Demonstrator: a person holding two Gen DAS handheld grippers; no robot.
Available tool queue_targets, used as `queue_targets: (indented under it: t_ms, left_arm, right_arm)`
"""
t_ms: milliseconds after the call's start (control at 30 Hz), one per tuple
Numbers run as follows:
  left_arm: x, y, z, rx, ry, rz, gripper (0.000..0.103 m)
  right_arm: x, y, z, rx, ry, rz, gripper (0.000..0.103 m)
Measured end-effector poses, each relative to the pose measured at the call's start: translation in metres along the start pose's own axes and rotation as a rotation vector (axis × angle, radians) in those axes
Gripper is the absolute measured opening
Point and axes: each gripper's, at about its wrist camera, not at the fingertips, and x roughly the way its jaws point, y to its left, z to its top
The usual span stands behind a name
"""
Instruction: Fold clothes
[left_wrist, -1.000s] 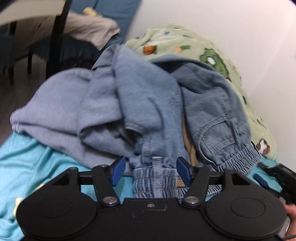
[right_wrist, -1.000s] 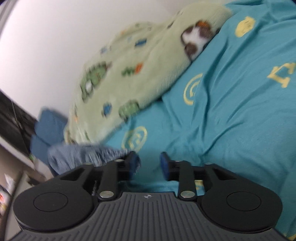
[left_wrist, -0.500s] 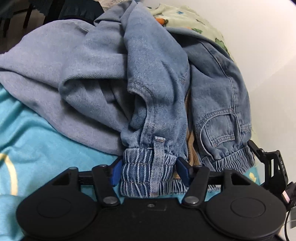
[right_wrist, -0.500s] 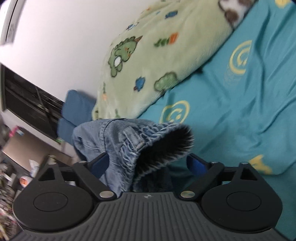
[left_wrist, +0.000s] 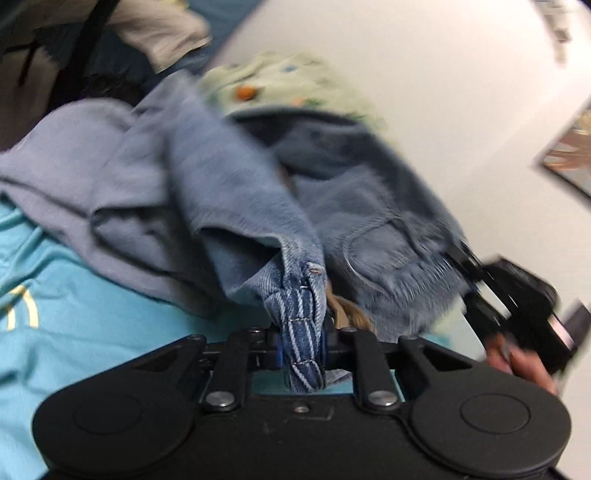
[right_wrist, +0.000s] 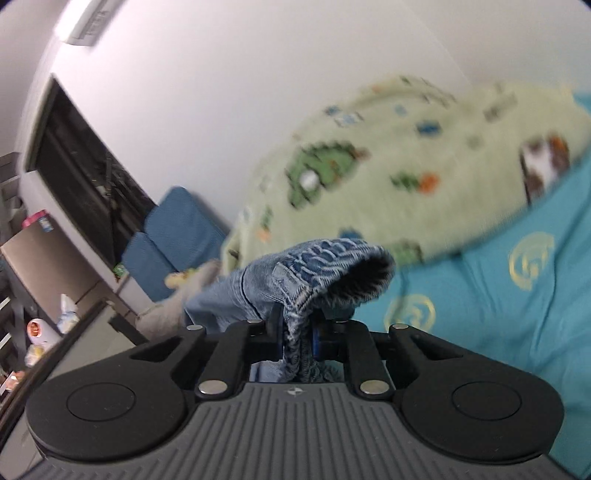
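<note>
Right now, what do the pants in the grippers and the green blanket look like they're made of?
Pants: washed blue denim, with twill weave and a gathered elastic waistband. Green blanket: apparently soft fleece, matte and fuzzy, printed with cartoon animals; blur leaves it uncertain.

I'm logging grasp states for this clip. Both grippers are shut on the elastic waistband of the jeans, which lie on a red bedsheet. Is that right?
Not quite: the bedsheet is teal with yellow motifs, not red, as the right wrist view shows. The rest holds: the left gripper and the right gripper are each shut on the jeans at the elastic waistband.
</note>
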Motion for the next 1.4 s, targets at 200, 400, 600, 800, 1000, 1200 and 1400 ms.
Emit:
queue_targets:
  t_ms: [200, 400, 600, 800, 1000, 1200, 1400]
  left_arm:
    - [-0.029, -0.091, -0.040, 0.052, -0.084, -0.192, 0.016]
    - [0.028, -0.169, -0.089, 0.127, -0.066, -0.306, 0.017]
    - [0.150, -0.194, -0.148, 0.130, 0.096, -0.311, 0.017]
    - [0.237, -0.181, -0.198, 0.167, 0.266, -0.274, 0.017]
    - [0.240, -0.173, -0.193, 0.192, 0.336, -0.312, 0.023]
    - [0.172, -0.162, -0.165, 0.360, 0.393, -0.336, 0.050]
    - [0.086, -0.138, -0.126, 0.490, 0.344, -0.235, 0.056]
  right_arm:
    - [-0.040, 0.023, 0.087, -0.117, 0.019, 0.027, 0.013]
    - [-0.071, -0.014, 0.155, -0.210, 0.015, -0.070, 0.013]
    - [-0.060, -0.118, 0.176, -0.265, 0.037, -0.207, 0.013]
    - [-0.020, -0.236, 0.140, -0.274, 0.138, -0.366, 0.014]
    - [-0.009, -0.267, 0.124, -0.262, 0.165, -0.410, 0.022]
    - [-0.035, -0.226, 0.125, -0.294, 0.163, -0.457, 0.051]
    - [-0.085, -0.155, 0.106, -0.329, 0.120, -0.462, 0.056]
